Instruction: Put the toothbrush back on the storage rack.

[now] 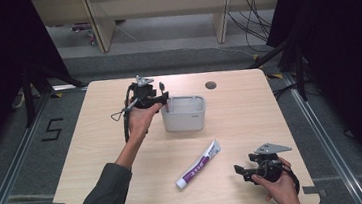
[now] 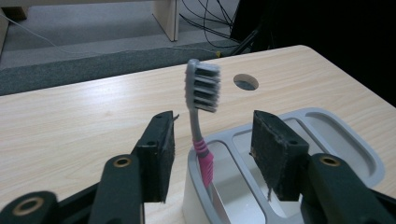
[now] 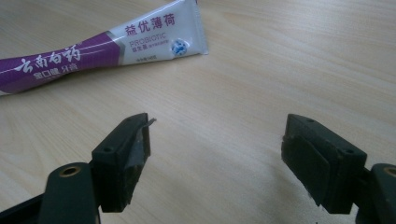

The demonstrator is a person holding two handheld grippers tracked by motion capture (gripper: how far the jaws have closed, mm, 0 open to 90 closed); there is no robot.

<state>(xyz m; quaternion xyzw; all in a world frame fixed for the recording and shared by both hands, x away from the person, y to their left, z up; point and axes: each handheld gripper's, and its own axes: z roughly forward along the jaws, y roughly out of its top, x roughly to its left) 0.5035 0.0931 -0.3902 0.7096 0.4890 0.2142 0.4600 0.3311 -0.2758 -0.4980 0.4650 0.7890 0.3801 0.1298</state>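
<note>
A grey-headed toothbrush (image 2: 203,88) with a pink neck stands upright in the left slot of a white-and-grey holder (image 2: 327,126). The holder (image 1: 184,114) sits mid-table. My left gripper (image 2: 215,122) is open, with a jaw on either side of the brush neck and neither pad touching it. In the high view the left gripper (image 1: 164,91) hovers at the holder's left rim. A purple-and-white toothpaste tube (image 1: 198,164) lies flat on the table. My right gripper (image 1: 238,169) rests near the front right, open and holding nothing (image 3: 217,126), with the tube (image 3: 93,51) lying ahead of it to the left.
A round cable hole (image 1: 211,85) lies in the wooden tabletop (image 1: 103,154) behind the holder. Beyond the table's far edge are wooden furniture legs and loose cables on the floor. Dark curtains flank both sides.
</note>
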